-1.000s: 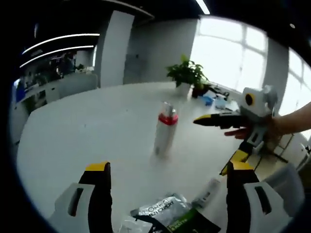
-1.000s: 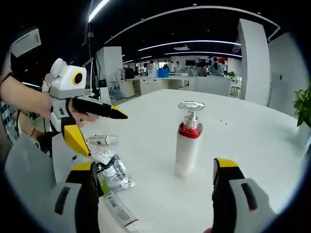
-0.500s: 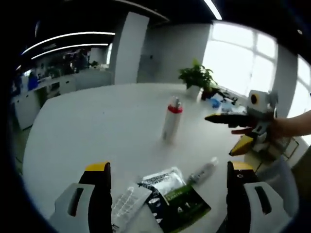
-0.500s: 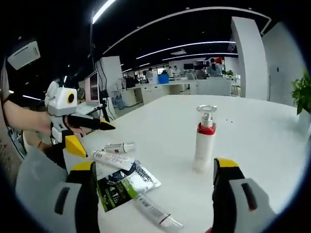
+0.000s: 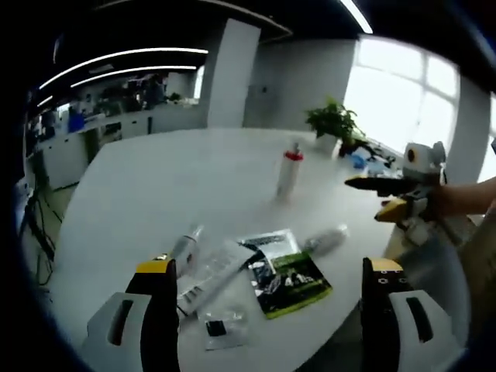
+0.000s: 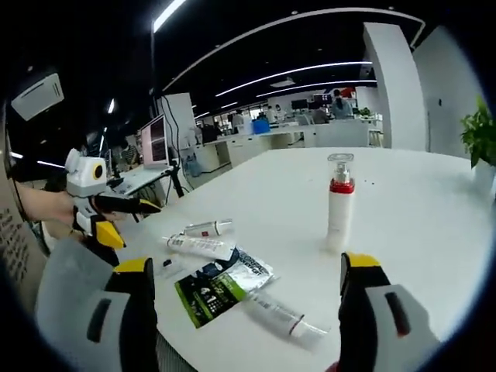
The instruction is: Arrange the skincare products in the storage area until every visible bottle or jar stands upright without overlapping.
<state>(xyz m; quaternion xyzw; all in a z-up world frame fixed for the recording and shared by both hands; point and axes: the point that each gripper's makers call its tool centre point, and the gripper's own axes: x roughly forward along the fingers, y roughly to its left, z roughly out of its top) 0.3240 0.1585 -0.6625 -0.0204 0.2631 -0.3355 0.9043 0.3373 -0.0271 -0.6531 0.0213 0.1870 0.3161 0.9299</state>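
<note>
Left gripper [image 5: 266,279] up over the near edge of the white desk [image 5: 155,178], jaws spread wide with nothing between them; right gripper [image 6: 246,275] the same, wide open and empty, hanging above the desk's edge. Out in the middle, the pump bottle [image 6: 339,203] with its red collar stands upright, well apart from everything else; in the left gripper view it sits far off [image 5: 289,172] near the plant [image 5: 335,122]. Close to the edge lies the clutter: a green sachet [image 6: 222,285] flat on the desk, a tube [image 6: 282,317] lying beside it on the near side, another tube [image 6: 197,246] lying just beyond, and a small bottle [image 6: 208,228] on its side past that; none of these upright. In the left gripper view the sachet [image 5: 285,271] lies between the jaws, with a small clear packet [image 5: 217,328] flat near the left jaw.
</note>
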